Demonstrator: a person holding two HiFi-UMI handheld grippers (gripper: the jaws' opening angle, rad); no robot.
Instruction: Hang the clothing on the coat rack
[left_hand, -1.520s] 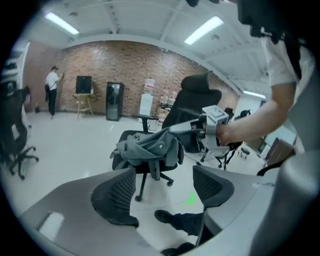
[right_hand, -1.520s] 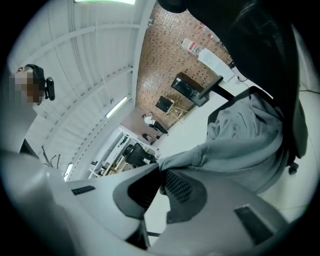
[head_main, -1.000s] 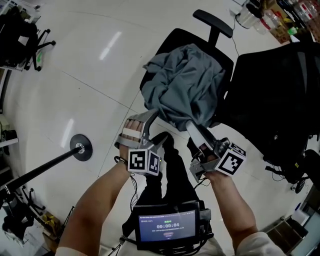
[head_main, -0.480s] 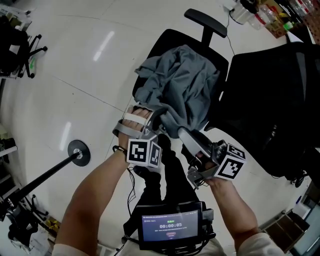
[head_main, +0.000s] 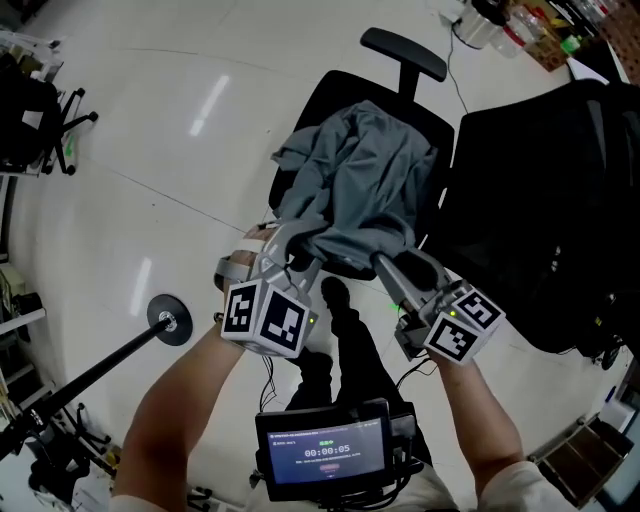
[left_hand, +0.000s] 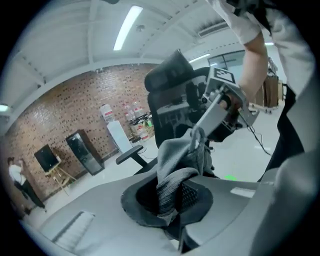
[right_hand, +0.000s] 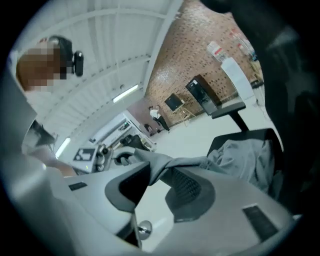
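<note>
Far left on the floor, the coat rack (head_main: 168, 322) stood bare, while the left claw (head_main: 290, 243), wide open a second earlier, had clamped tight on a fold at the near edge of the grey garment (head_main: 365, 180), most of which lay heaped on the black chair (head_main: 330, 95). To its right, the right claw (head_main: 390, 265) had just been opening, with a strand of the same cloth lying loose between its parted pads, so I judged the grip was passing leftward ahead of the carry to the rack. The only readable writing was the timer 00:00:05 on the screen (head_main: 322, 450) at the person's waist.
</note>
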